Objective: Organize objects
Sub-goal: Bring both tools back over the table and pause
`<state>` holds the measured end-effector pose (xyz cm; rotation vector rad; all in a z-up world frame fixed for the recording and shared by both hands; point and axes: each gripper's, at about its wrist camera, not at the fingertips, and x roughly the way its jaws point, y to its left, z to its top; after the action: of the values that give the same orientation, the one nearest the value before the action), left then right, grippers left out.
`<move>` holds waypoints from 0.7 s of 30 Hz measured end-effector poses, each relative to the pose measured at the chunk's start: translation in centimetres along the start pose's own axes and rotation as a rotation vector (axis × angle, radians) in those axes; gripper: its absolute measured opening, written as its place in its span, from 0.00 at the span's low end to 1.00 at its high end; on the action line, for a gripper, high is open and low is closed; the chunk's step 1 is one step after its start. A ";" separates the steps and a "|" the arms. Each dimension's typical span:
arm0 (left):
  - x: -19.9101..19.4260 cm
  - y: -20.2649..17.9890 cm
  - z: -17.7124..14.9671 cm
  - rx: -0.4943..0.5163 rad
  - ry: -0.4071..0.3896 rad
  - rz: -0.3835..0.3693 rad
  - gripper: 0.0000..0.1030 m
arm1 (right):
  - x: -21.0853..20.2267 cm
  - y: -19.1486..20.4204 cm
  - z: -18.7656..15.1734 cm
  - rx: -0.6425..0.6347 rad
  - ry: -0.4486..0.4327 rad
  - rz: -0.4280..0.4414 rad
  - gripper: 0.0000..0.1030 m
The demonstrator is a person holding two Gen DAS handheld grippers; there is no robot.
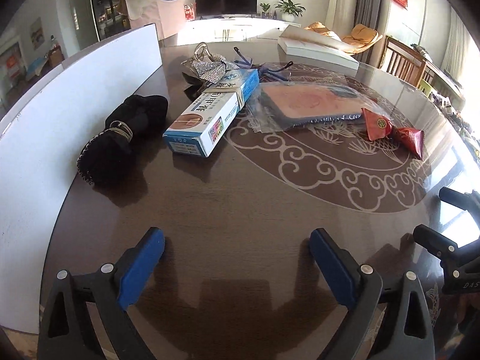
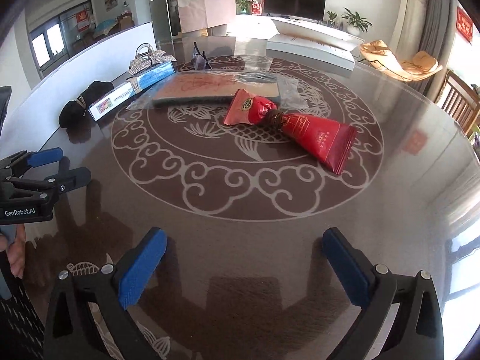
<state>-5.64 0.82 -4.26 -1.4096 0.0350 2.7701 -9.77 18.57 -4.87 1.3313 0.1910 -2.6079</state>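
Note:
On the round dark table [image 1: 240,198] lie a black fabric bundle tied with a band [image 1: 120,138], a blue-and-white box [image 1: 213,111], a pink-topped pad in a clear bag [image 1: 309,102], a red twisted packet [image 1: 393,132] and sparkly hair clips [image 1: 210,66]. My left gripper [image 1: 237,243] is open and empty, hovering near the table's front. My right gripper [image 2: 244,243] is open and empty, with the red packet [image 2: 288,126] ahead of it. The box [image 2: 132,93], pad [image 2: 216,90] and bundle [image 2: 81,105] lie further left in the right wrist view.
A white board [image 1: 75,90] stands along the table's left edge. A flat white box [image 1: 318,48] lies at the far side. A person in a pink apron [image 2: 207,3] stands beyond the table. Wooden chairs [image 1: 405,60] stand at right.

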 end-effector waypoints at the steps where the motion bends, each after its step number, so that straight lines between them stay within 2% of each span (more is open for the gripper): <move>1: 0.1 0.0 0.1 0.000 -0.002 -0.002 0.97 | 0.0 0.1 0.0 0.000 0.000 0.000 1.00; 4: 0.2 -0.2 0.3 0.009 0.005 -0.005 1.00 | 0.0 0.1 0.0 0.001 0.000 -0.001 1.00; 21: 0.2 -0.1 0.2 0.009 0.005 -0.006 1.00 | -0.1 0.1 0.0 0.004 0.001 -0.003 1.00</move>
<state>-5.95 0.97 -4.33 -1.4124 0.0431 2.7584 -9.73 18.47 -4.82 1.3344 0.1887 -2.6115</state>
